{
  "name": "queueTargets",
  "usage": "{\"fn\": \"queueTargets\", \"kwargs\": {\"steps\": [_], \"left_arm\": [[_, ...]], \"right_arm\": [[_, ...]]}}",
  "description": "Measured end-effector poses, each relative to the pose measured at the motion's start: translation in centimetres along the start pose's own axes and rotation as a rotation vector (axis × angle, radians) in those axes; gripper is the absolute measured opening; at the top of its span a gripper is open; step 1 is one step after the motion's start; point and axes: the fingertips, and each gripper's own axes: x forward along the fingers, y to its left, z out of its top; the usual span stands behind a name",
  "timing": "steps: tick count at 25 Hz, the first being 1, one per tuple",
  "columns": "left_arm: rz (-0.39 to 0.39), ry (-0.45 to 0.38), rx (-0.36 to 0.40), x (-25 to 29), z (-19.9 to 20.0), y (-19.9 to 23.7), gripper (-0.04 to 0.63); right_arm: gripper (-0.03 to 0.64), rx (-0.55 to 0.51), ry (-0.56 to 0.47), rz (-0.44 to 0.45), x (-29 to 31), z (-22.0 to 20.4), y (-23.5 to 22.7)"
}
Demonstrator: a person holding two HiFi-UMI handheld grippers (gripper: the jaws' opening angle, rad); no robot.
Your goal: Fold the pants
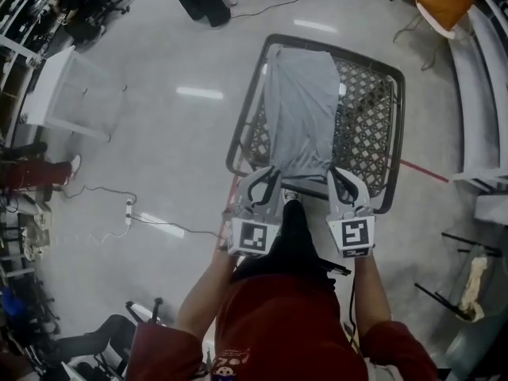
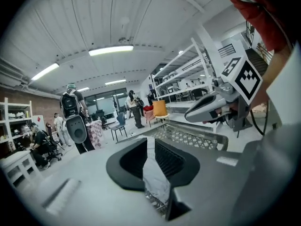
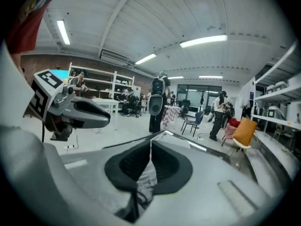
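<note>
Person in red shirt [image 1: 278,332] stands at near edge of mesh table [image 1: 399,117], both forearms bare and stretched forward, roughly parallel, left forearm [image 1: 202,292] and right forearm [image 1: 373,292] each ending behind a marker cube. Left gripper [image 1: 272,171] and right gripper [image 1: 334,173] sit side by side, close together, both pointing far and tipped slightly down, at the near end of the pants [image 1: 300,109]. Pants are grey and lie lengthwise on the table, from far rim to near rim, left of table centre. Left gripper view: left gripper [image 2: 151,141] has jaws a little apart, narrow gap, pants cloth [image 2: 156,180] running through it and bunched at the near end; right gripper [image 2: 207,107] shows to the right. Right gripper view: right gripper [image 3: 151,146] has jaws closed together, clamped on the pants [image 3: 146,180], cloth bulging out behind the pads; left gripper [image 3: 80,112] shows at left. People, chairs and shelves are in the far background.
</note>
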Motion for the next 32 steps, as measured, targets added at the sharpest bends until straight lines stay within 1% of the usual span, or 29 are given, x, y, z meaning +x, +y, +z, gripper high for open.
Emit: {"fn": "queueTargets", "kwargs": {"steps": [1,2,4,6,8,9,11,15,20,22,27,28,30,32], "left_arm": [[-0.032,0.040,0.010,0.5,-1.5,-0.3,0.067],[-0.068,0.081,0.029,1.0,-3.1,-0.8,0.090],[-0.144,0.154,0.085,2.1,-5.8,-1.7,0.145],[-0.224,0.216,0.133,3.2,-7.7,-2.6,0.181],[-0.307,0.280,0.174,4.1,-9.7,-3.7,0.204],[-0.344,0.311,0.194,4.5,-10.7,-4.3,0.222],[-0.410,0.371,0.231,5.1,-12.7,-5.3,0.243],[-0.517,0.473,0.279,6.4,-16.1,-6.5,0.276],[-0.642,0.563,0.331,7.9,-19.8,-7.4,0.285],[-0.685,0.585,0.338,8.4,-20.7,-7.7,0.285],[-0.763,0.640,0.308,9.1,-22.6,-7.7,0.284],[-0.778,0.649,0.289,9.2,-22.9,-7.6,0.272],[-0.804,0.659,0.250,9.6,-23.1,-7.1,0.276],[-0.825,0.652,0.258,9.9,-23.1,-6.7,0.273]], "right_arm": [[0.023,-0.026,0.035,0.028,0.7,-1.0,0.4],[0.026,-0.052,0.066,0.056,1.3,-2.0,0.7],[0.040,-0.098,0.123,0.113,2.5,-4.0,1.1],[0.080,-0.138,0.191,0.175,3.6,-6.1,1.6],[0.123,-0.178,0.265,0.236,4.3,-8.1,2.1],[0.135,-0.200,0.301,0.265,4.6,-9.1,2.3],[0.167,-0.240,0.371,0.328,5.0,-11.2,2.8],[0.206,-0.325,0.489,0.452,6.2,-15.3,3.9],[0.213,-0.421,0.598,0.568,8.0,-19.3,4.6],[0.213,-0.444,0.639,0.618,8.4,-20.6,4.5],[0.213,-0.460,0.717,0.732,9.0,-22.7,4.3],[0.213,-0.459,0.726,0.754,9.2,-22.9,4.4],[0.213,-0.448,0.734,0.790,9.5,-23.1,4.3],[0.213,-0.438,0.729,0.807,10.0,-22.9,4.1]]}}
